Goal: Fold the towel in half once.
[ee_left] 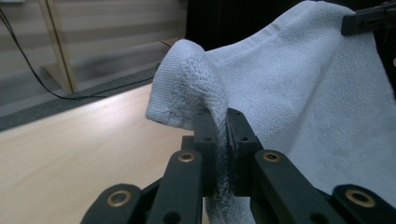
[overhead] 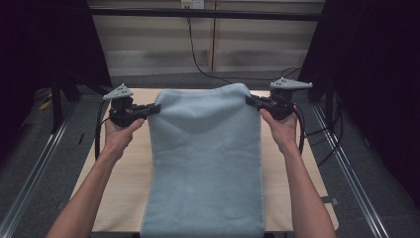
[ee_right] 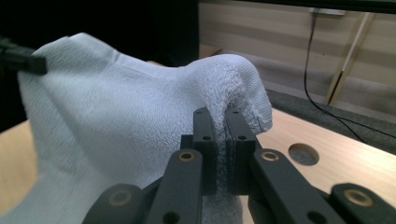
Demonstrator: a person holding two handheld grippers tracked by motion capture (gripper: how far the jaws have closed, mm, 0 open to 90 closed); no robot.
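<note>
Nearest, at the bottom edge of the high view: the lower hem of a pale blue towel (overhead: 205,163), hanging over the near edge of the table (overhead: 116,198), forearms entering on either side. Risk here — weight of the overhanging cloth dragging the rest toward the person once tension drops.

Further up, spread flat along the middle of the table, lifted only at the far end. Sagging slightly between the two held corners; a pull apart too hard, or uneven, likely to skew it or tear a corner free.

At the far corners: left gripper (overhead: 147,110) with jaws closed on the towel's far left corner, right gripper (overhead: 256,103) with jaws closed on the far right corner. Seen close in the left gripper view (ee_left: 227,154) and the right gripper view (ee_right: 222,154) — thin bites, only a fold of terry pinched near the hem, the corner tip flopping over the top. Likeliest failure, as a judgement: plush cloth creeping out of so shallow a grip under a jerk or lift.

Beyond, a round hole (ee_right: 303,154) in the table near the right corner — possible snag for a dragged hem.
</note>
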